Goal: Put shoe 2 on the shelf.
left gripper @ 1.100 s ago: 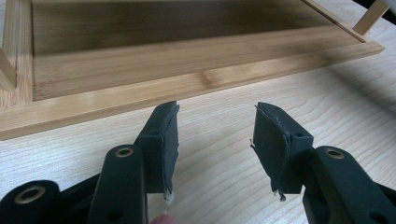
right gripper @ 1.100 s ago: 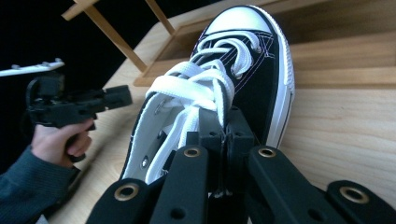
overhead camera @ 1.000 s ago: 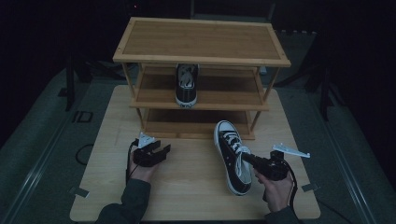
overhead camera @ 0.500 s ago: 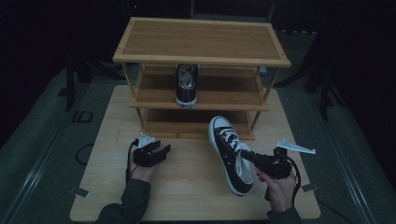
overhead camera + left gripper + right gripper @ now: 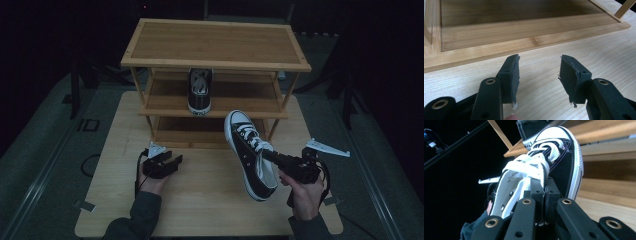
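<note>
A black-and-white high-top sneaker [image 5: 250,150] hangs tilted above the table in front of the rack, toe toward the rack. My right gripper [image 5: 266,155] is shut on the side of its upper by the laces; in the right gripper view the jaws [image 5: 545,188] pinch that fabric edge of the sneaker [image 5: 564,162]. A matching second sneaker [image 5: 199,92] stands on the middle shelf of the wooden shoe rack [image 5: 215,45], heel toward me. My left gripper [image 5: 169,163] rests low on the table at the left, open and holding nothing [image 5: 539,75].
The rack stands on a light wooden table [image 5: 200,210]. Its bottom shelf [image 5: 499,37] lies just ahead of the left gripper. The shelved sneaker [image 5: 529,130] sits beyond the held one. Dark floor and stands surround the table.
My right gripper has risen with the sneaker, lifting it off the table, and its toe has swung up toward the rack. The left gripper has stayed put.
</note>
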A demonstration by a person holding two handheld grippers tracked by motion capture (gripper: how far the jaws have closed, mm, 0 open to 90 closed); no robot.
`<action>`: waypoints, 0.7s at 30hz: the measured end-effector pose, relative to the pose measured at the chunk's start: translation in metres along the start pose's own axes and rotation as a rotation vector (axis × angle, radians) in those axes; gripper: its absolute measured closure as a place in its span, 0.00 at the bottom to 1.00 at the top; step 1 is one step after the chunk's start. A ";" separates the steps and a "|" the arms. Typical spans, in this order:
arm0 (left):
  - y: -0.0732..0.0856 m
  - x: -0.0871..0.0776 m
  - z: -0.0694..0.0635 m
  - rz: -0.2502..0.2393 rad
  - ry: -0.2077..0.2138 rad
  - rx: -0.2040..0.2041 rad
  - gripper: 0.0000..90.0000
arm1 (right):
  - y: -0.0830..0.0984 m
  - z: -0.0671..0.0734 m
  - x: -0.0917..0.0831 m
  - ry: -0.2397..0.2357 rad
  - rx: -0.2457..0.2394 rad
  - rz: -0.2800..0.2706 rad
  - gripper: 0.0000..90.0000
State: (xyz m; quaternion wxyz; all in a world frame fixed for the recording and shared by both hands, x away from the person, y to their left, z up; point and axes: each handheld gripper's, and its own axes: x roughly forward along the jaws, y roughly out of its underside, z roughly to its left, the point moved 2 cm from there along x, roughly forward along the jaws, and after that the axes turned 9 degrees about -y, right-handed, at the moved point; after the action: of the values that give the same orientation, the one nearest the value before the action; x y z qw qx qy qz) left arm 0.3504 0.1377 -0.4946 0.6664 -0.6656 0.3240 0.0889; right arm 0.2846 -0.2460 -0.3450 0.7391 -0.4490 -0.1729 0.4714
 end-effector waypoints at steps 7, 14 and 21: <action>0.000 0.000 0.000 0.001 0.001 0.000 0.56 | -0.017 0.009 0.003 -0.008 -0.027 -0.027 0.98; 0.000 0.000 0.000 0.002 0.002 -0.002 0.56 | -0.035 0.011 0.013 0.006 -0.047 -0.051 0.98; 0.000 0.000 0.001 0.001 0.000 -0.007 0.56 | -0.050 0.003 0.028 0.036 -0.041 -0.071 0.98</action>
State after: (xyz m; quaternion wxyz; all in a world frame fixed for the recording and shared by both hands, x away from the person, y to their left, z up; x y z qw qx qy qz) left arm 0.3509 0.1387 -0.4944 0.6639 -0.6677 0.3243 0.0904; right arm 0.3235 -0.2287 -0.3070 0.7490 -0.4661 -0.1851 0.4330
